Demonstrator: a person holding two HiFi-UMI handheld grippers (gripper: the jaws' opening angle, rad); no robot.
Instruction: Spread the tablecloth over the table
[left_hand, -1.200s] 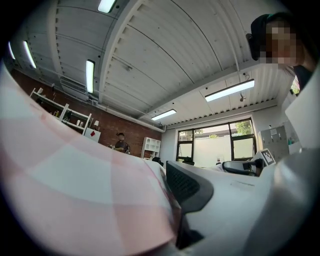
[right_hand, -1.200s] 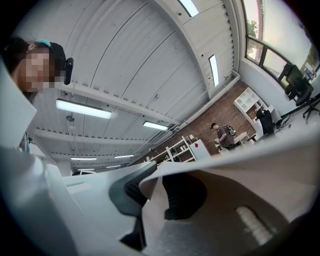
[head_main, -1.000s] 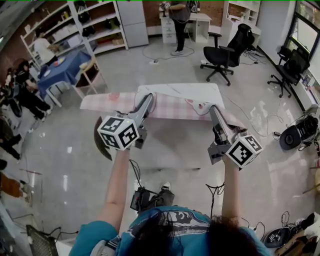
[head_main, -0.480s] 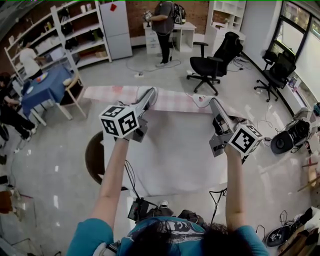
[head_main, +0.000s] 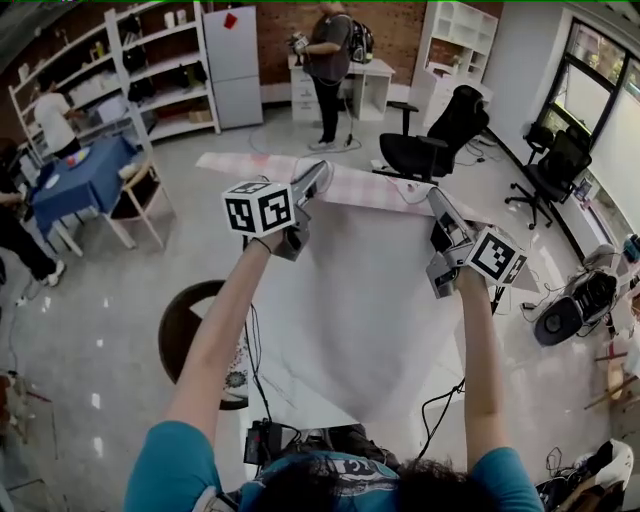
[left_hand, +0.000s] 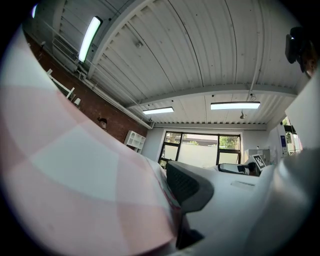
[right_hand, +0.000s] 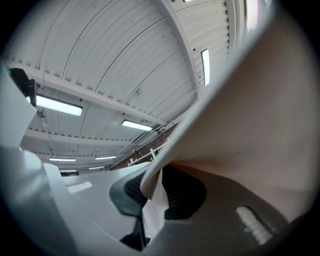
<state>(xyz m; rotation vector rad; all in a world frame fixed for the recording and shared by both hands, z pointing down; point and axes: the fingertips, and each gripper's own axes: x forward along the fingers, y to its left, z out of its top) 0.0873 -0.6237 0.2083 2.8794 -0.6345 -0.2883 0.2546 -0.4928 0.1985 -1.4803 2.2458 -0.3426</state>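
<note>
The tablecloth (head_main: 360, 300) is pink-checked on top and white underneath. It hangs stretched between my two grippers, and its raised far edge (head_main: 380, 190) runs from left to right above the floor. The white underside slopes back toward me and hides the table. My left gripper (head_main: 318, 180) is shut on the cloth's far edge on the left. In the left gripper view, checked cloth (left_hand: 75, 175) fills the left side against the dark pad (left_hand: 187, 186). My right gripper (head_main: 437, 200) is shut on the same edge on the right, where a fold of cloth (right_hand: 155, 192) is pinched between its pads.
Black office chairs (head_main: 430, 140) (head_main: 555, 165) stand beyond the cloth. A round dark stool (head_main: 185, 330) is at the cloth's left. Farther left are a blue-covered table (head_main: 75, 180) and a wooden chair (head_main: 140, 200). A person (head_main: 330, 60) stands at a white desk. Cables (head_main: 440, 400) lie near my feet.
Both grippers have carried the cloth's edge forward and a little higher. More white underside now trails toward me, and the white table top seen earlier is covered.
</note>
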